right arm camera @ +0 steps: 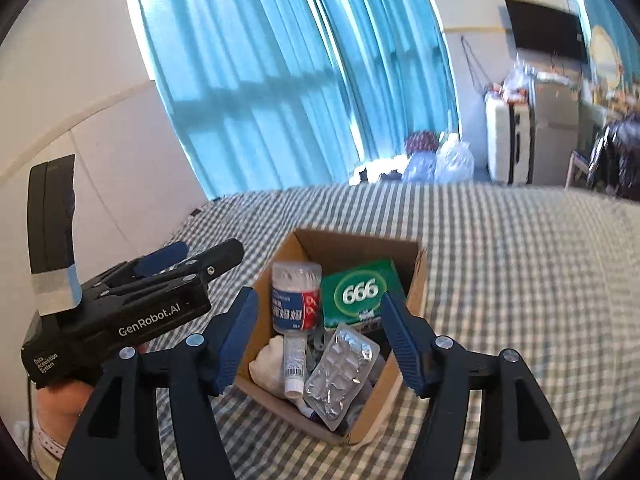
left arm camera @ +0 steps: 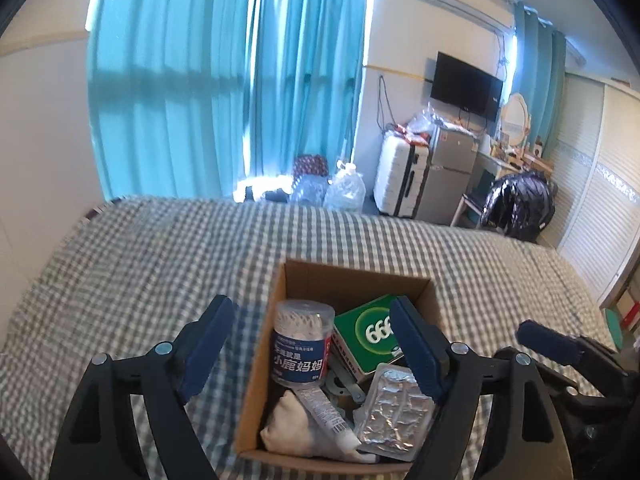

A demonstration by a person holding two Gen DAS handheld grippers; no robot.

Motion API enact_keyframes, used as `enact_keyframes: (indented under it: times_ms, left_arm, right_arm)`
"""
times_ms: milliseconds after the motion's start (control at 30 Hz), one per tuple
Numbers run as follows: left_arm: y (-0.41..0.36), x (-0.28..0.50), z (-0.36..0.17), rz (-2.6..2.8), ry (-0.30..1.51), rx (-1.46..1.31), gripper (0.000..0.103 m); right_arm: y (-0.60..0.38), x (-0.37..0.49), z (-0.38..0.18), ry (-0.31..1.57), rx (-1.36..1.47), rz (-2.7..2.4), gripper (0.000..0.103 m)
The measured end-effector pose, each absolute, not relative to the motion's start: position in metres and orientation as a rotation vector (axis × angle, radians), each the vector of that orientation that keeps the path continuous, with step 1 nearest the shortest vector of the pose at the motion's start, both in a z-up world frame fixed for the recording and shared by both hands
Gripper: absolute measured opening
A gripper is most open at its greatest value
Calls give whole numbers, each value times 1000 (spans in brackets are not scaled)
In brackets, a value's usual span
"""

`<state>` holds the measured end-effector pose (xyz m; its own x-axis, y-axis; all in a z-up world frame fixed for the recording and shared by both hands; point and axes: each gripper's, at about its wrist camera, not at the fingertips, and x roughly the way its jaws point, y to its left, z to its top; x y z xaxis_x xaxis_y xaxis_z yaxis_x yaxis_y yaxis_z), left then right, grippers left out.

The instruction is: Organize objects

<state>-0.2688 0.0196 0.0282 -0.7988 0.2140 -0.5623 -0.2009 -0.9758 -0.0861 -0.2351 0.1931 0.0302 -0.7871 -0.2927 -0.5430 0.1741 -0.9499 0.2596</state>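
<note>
An open cardboard box (left arm camera: 320,272) (right arm camera: 416,280) stands on the checked bed. In it are a clear jar with a blue label (left arm camera: 302,344) (right arm camera: 296,296), a green "666" packet (left arm camera: 368,332) (right arm camera: 358,292), a white tube (left arm camera: 326,410) (right arm camera: 294,360), a silver blister pack (left arm camera: 394,412) (right arm camera: 340,372) and a white cloth (left arm camera: 288,420) (right arm camera: 268,364). My left gripper (left arm camera: 310,344) is open and empty above the box's near left. My right gripper (right arm camera: 320,328) is open and empty above the box; it also shows at the right edge of the left wrist view (left arm camera: 548,340).
The grey-and-white checked bedspread (left arm camera: 140,264) (right arm camera: 520,264) spreads all around the box. Blue curtains (left arm camera: 224,80), water bottles (left arm camera: 344,188), a white suitcase (left arm camera: 400,178), a small fridge (left arm camera: 448,176) and a wall TV (left arm camera: 466,84) stand beyond the bed.
</note>
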Motion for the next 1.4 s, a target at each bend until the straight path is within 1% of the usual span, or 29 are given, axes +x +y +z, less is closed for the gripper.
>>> enact_keyframes:
  times_ms: [33, 100, 167, 233, 267, 400, 433, 500, 600, 633, 700, 900, 1000, 1100, 1200, 1300, 1400]
  left_arm:
    - [19, -263, 38, 2790, -45, -858, 86]
    - [15, -246, 62, 2797, -66, -807, 93]
    - [12, -222, 89, 2801, -71, -727, 96]
    - [11, -203, 111, 2806, -70, -656, 99]
    - [10, -191, 124, 2819, -59, -618, 103]
    - [4, -148, 162, 2841, -31, -507, 103]
    - [2, -136, 170, 2838, -33, -485, 103]
    - [-2, -119, 181, 2842, -35, -454, 103]
    - [-10, -96, 190, 2859, -39, -424, 103]
    - [-11, -92, 192, 2865, -41, -420, 103]
    - [-15, -81, 192, 2879, -37, -412, 103]
    - [-28, -62, 174, 2923, -23, -398, 103]
    - [-33, -54, 157, 2949, 22, -362, 103]
    - [-33, -51, 136, 2972, 60, -356, 103]
    - [-38, -50, 111, 2995, 23, -359, 103]
    - [-40, -57, 87, 3004, -11, -382, 103]
    - [-42, -61, 59, 3050, -49, -405, 103]
  right_arm:
    - [190, -226, 44, -253, 864, -2765, 64]
    - [186, -209, 65, -205, 829, -2800, 68]
    - [185, -188, 90, -169, 781, -2848, 73]
    - [183, -169, 116, -162, 742, -2891, 76]
    - [184, -157, 129, -167, 721, -2909, 78]
    - [187, -109, 171, -166, 626, -2972, 85]
    - [187, -94, 181, -155, 596, -2994, 90]
    - [187, -75, 194, -141, 551, -3028, 93]
    - [184, -49, 208, -122, 501, -3059, 99]
    - [183, -42, 211, -119, 488, -3067, 102]
    - [181, -28, 214, -111, 456, -3082, 103]
    - [168, -11, 197, -77, 428, -3111, 103]
    - [169, -14, 176, -88, 434, -3116, 103]
    - [165, -19, 150, -53, 417, -3138, 103]
    - [158, -26, 122, 16, 374, -3150, 103]
    - [157, -39, 95, 66, 399, -3164, 103]
    - [162, -56, 64, 54, 467, -3168, 103]
